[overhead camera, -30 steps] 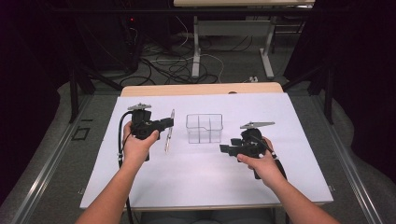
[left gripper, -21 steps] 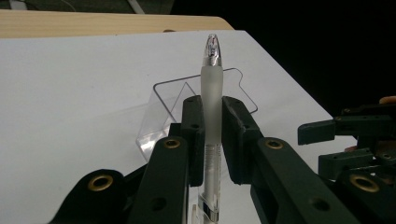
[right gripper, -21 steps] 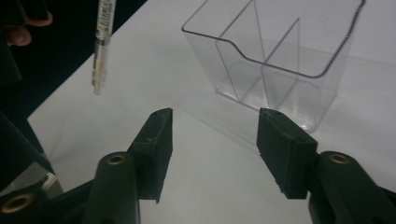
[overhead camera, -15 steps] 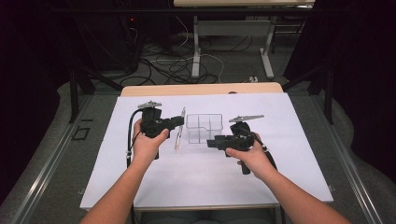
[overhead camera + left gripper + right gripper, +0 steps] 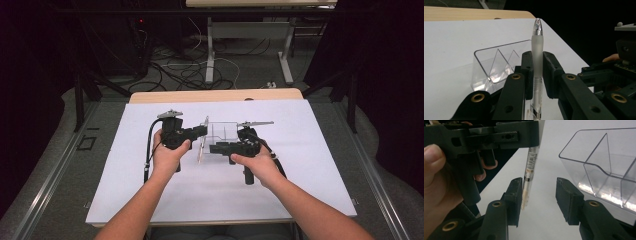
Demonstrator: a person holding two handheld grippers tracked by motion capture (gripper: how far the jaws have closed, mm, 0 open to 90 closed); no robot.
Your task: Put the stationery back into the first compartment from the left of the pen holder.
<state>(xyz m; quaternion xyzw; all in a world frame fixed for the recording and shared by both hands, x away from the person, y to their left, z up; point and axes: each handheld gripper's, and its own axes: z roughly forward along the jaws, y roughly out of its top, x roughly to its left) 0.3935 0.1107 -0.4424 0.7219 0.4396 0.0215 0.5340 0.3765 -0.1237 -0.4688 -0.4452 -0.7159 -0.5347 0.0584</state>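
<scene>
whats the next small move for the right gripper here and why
Probably close the right gripper on the pen's lower end. The left gripper is shut on the pen, which hangs between the right jaws; they have just been closing but one pad stands clear.

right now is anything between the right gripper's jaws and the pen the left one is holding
Nothing visible. The pen hangs from the left gripper, its lower end already between the right gripper jaws, which have just been closing, beside the left pad. The clear organizer sits off to the side.
</scene>
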